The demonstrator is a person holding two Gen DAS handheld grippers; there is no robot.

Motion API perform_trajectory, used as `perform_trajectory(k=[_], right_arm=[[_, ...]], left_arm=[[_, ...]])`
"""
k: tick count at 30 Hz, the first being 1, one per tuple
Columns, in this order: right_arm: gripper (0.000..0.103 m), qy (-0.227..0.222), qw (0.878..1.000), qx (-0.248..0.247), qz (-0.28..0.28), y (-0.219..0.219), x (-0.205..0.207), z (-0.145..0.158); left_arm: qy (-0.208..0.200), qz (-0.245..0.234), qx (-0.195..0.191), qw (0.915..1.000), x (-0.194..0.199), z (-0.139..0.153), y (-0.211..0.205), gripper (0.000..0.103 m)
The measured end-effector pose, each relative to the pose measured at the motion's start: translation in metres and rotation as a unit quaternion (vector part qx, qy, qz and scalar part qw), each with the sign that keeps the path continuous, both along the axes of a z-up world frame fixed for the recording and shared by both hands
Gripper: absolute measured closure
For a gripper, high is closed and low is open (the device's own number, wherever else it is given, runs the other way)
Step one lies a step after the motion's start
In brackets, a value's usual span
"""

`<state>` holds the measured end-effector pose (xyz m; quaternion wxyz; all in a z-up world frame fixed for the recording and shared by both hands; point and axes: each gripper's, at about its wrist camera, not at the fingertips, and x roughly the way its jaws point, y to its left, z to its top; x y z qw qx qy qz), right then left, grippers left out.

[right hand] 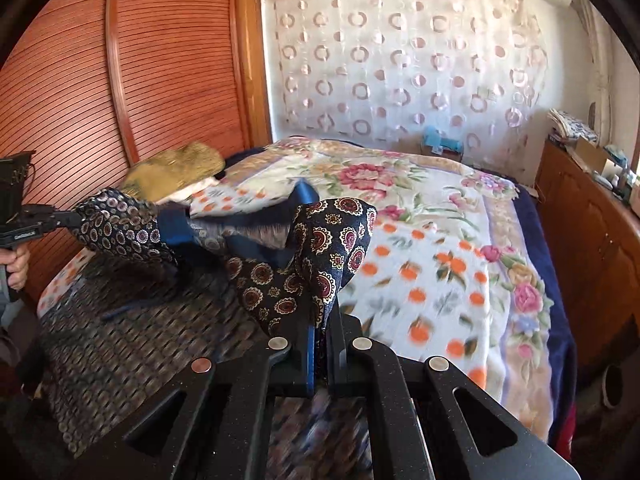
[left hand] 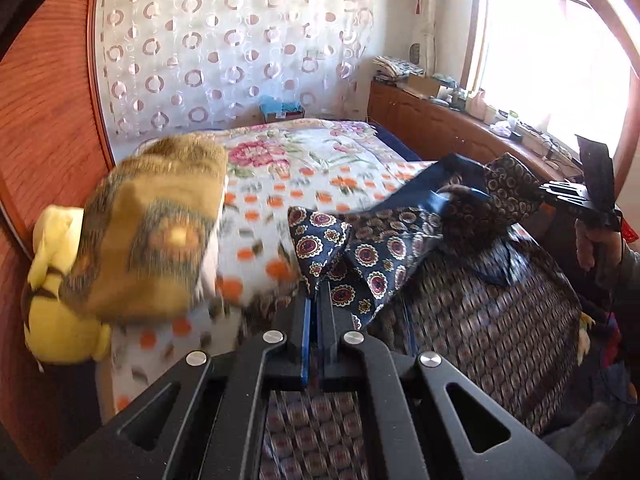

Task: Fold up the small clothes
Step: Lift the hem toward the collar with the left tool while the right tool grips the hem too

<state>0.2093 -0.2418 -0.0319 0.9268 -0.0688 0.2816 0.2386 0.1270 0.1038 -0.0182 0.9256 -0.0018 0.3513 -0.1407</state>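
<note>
Now, far left at nine o'clock in the left wrist view sits a yellow plush toy (left hand: 60, 312) with a mustard patterned cushion (left hand: 152, 232) leaning on it, both soft and blurred. Moving right, the left gripper (left hand: 318, 300) is clamped tight on one corner of the navy medallion-print garment (left hand: 360, 256), thin, silky-looking stuff, light and floppy, likely slippery. At three o'clock the right gripper (left hand: 600, 204) pinches the far corner, so the cloth hangs slack between them above the woven bed mat (left hand: 480, 320). From the right wrist view, that right gripper (right hand: 322, 320) is closed on bunched fabric (right hand: 320, 248). Corners and the blue hem look like the best holds. Beyond lies a fleecy floral blanket (right hand: 440, 240).
</note>
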Motion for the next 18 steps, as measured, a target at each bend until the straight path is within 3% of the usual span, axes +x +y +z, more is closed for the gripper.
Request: perform_trajectory(k=[11,18], right_arm=[[0.100,0.047,0.999,-0.004,-0.006,-0.033,-0.126,-0.037],[0.100,0.055,0.998,-0.022,0.001,-0.042,-0.176,-0.022]], left_arm=[[0.032,0.040,-0.037,0.9980,-0.103,-0.036,0.027,0.100],[0.045,0.038,-0.020,0.9981,-0.139,-0.037,0.028,0.100]])
